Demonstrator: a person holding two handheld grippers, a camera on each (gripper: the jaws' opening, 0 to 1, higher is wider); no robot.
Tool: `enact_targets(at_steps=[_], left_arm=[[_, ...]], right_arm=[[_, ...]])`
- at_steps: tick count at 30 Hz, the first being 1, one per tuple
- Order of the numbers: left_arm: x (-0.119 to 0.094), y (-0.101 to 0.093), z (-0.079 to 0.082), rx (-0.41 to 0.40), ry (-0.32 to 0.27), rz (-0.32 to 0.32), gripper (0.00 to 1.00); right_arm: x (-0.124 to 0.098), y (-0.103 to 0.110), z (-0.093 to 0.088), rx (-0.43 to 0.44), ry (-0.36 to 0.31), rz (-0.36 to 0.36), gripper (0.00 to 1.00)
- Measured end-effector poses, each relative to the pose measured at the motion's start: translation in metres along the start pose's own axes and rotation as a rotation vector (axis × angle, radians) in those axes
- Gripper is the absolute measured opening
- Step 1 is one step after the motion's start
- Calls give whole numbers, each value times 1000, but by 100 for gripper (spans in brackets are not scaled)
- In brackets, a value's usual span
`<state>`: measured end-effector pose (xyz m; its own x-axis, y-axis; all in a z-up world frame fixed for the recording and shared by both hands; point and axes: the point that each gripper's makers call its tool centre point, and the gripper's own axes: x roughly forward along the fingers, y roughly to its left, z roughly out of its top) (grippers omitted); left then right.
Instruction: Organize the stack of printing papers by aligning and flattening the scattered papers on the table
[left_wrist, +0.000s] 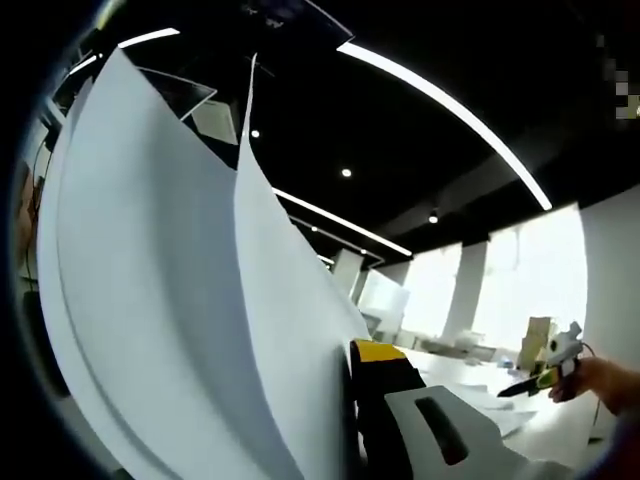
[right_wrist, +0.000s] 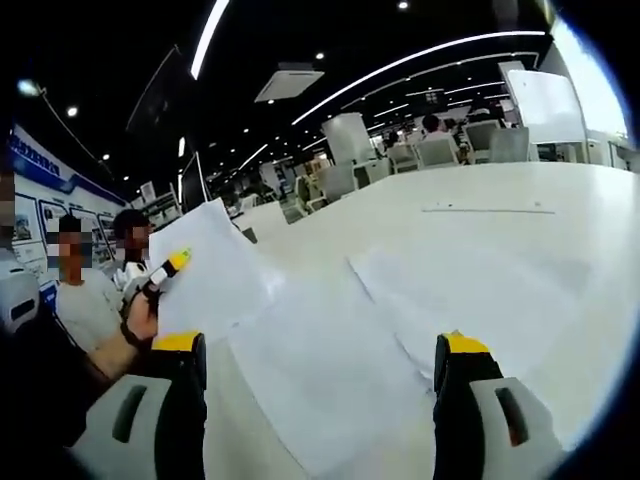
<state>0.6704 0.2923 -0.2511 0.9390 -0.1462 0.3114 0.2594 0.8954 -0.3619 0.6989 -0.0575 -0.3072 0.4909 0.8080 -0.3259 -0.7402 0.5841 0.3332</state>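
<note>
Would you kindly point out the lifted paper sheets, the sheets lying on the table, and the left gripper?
lifted paper sheets (left_wrist: 170, 300), left gripper view, broad curved face.
flat sheets (right_wrist: 330, 370), right gripper view, middle of near sheet.
left gripper (right_wrist: 168, 268), right gripper view, yellow-tipped fingers.

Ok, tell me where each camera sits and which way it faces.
Left gripper view: rides the left gripper, tilted up at held sheets and ceiling; a hand with the right gripper at far right.
Right gripper view: rides the right gripper, jaws open, facing loose papers on the table; a forearm at left.
Shared: the held sheets, each other's gripper.
</note>
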Motion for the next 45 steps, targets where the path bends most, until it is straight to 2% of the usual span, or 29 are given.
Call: enact_targets(at_steps=[10, 45], left_arm=[[0, 1, 2, -3, -7, 2, 10], [0, 1, 2, 2, -4, 5, 9]], right_arm=[[-4, -2, 5, 1, -17, -14, 90], [2, 5, 6, -18, -13, -5, 90]])
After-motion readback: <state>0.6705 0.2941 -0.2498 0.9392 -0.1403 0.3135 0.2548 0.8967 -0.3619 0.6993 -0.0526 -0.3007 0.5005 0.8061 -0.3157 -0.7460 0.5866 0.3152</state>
